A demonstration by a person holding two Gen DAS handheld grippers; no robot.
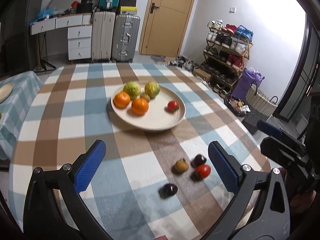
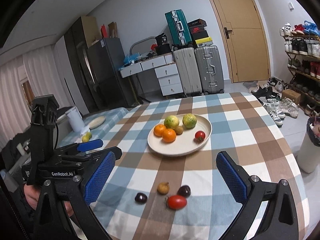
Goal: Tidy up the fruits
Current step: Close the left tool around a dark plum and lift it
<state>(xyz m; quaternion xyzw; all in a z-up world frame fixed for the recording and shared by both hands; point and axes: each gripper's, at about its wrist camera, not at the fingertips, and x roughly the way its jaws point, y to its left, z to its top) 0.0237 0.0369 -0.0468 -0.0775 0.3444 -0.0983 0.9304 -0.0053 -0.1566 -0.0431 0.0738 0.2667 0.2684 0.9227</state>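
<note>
A cream plate point(image 1: 160, 123) point(image 2: 180, 150) on the checked tablecloth holds two oranges point(image 1: 140, 106) point(image 2: 169, 135), two yellow-green citrus fruits point(image 1: 132, 89) point(image 2: 189, 121), a small brown fruit point(image 2: 178, 130) and a small tomato point(image 1: 173, 106) point(image 2: 200, 135). Nearer me, loose on the cloth, lie a red tomato point(image 1: 203, 171) point(image 2: 177, 202), a brown longan-like fruit point(image 1: 181, 166) point(image 2: 163, 188) and two dark fruits point(image 1: 169, 190) point(image 2: 141, 198). My left gripper point(image 1: 157, 166) is open and empty above the cloth. My right gripper point(image 2: 166, 177) is open and empty above the loose fruits.
The other gripper shows at the right edge of the left wrist view point(image 1: 288, 152) and at the left of the right wrist view point(image 2: 66, 156). A side table point(image 2: 112, 116) at left holds a plate point(image 2: 97, 122) and a yellow fruit point(image 2: 86, 138). Suitcases, drawers, a shoe rack stand beyond.
</note>
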